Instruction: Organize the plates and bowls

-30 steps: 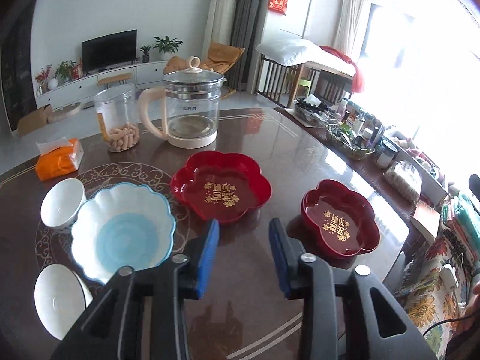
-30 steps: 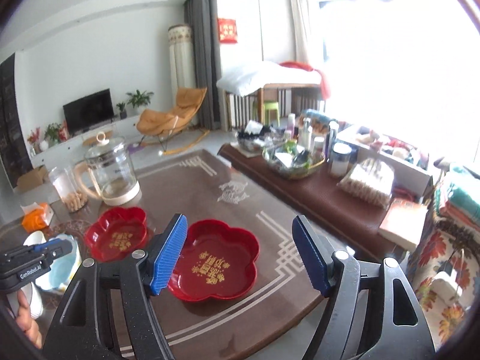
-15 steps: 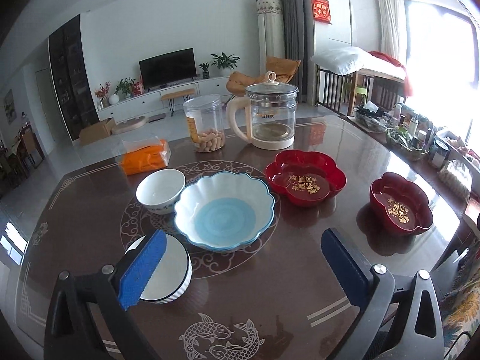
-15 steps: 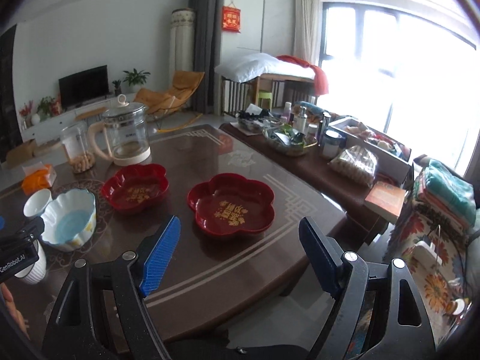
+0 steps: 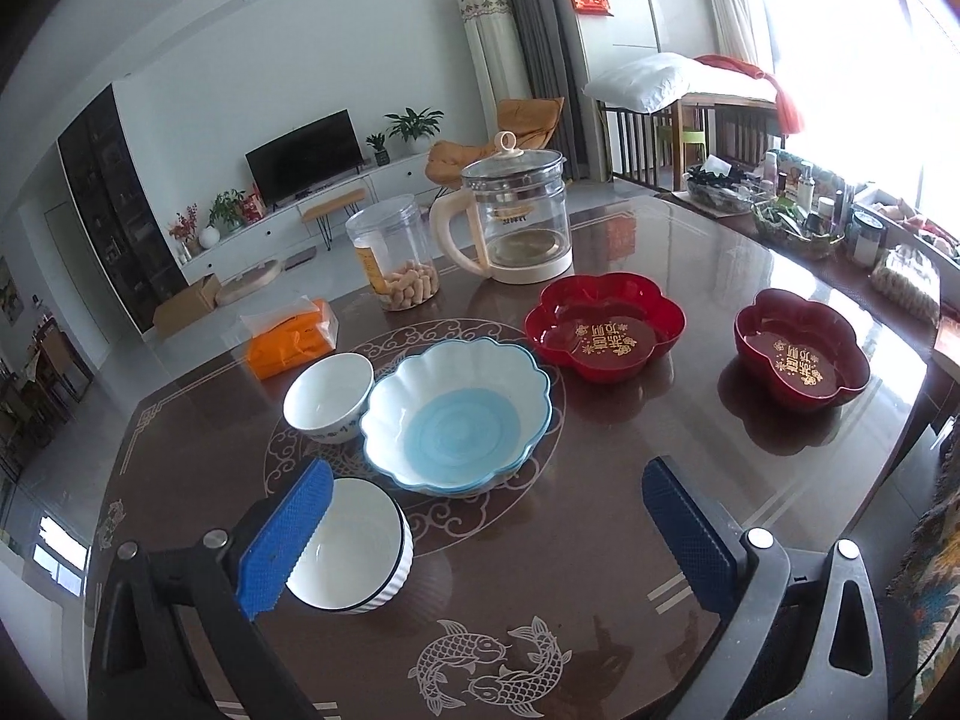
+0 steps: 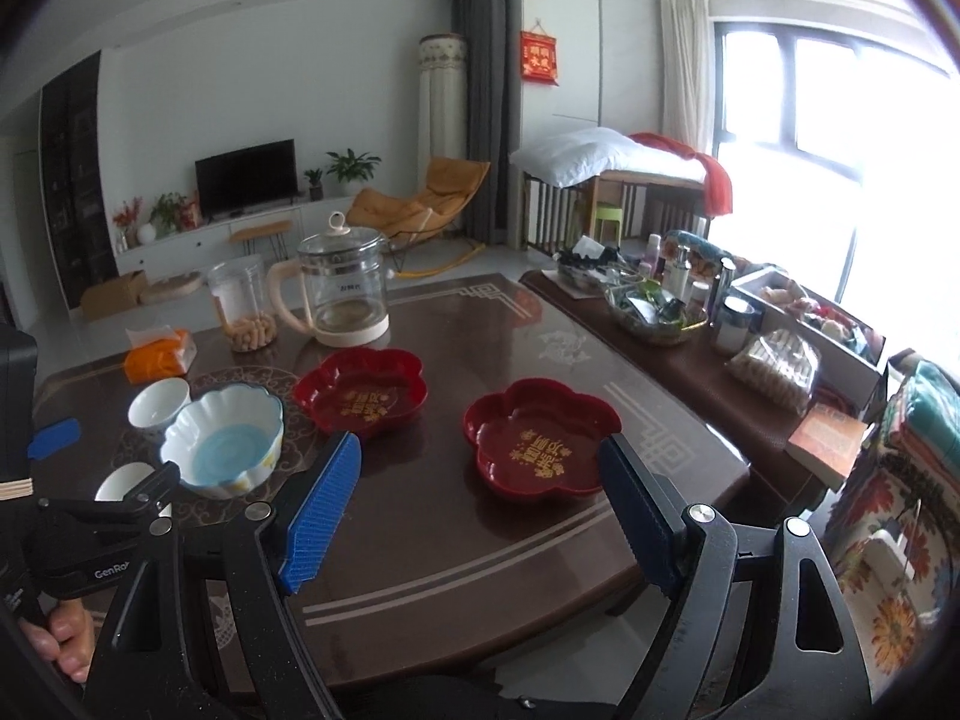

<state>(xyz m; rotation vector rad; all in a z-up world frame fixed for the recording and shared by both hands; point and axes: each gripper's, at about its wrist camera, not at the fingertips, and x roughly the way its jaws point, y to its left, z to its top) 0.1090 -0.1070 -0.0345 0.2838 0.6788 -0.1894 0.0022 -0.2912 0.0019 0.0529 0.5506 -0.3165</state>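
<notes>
On the dark table stand two red flower-shaped plates, one near the kettle (image 5: pixel 603 327) (image 6: pixel 360 393) and one at the right (image 5: pixel 801 354) (image 6: pixel 540 438). A blue-and-white scalloped bowl (image 5: pixel 456 417) (image 6: pixel 225 441) sits mid-table. A small white bowl (image 5: pixel 329 399) (image 6: pixel 159 402) stands left of it, and a ribbed white bowl (image 5: pixel 354 546) (image 6: pixel 126 480) is nearest me. My left gripper (image 5: pixel 486 531) is open and empty above the table's front, its left finger in front of the ribbed bowl. My right gripper (image 6: pixel 480 504) is open and empty, in front of the right red plate.
A glass kettle (image 5: pixel 519 210), a clear jar of snacks (image 5: pixel 396 258) and an orange tissue pack (image 5: pixel 291 339) stand at the table's far side. A side table with bottles and baskets (image 6: pixel 672 306) runs along the right. The table's front edge (image 6: pixel 480 618) is close.
The left gripper opened wide, then drew back and rose, showing the whole table. The right gripper also pulled back and stayed open.
</notes>
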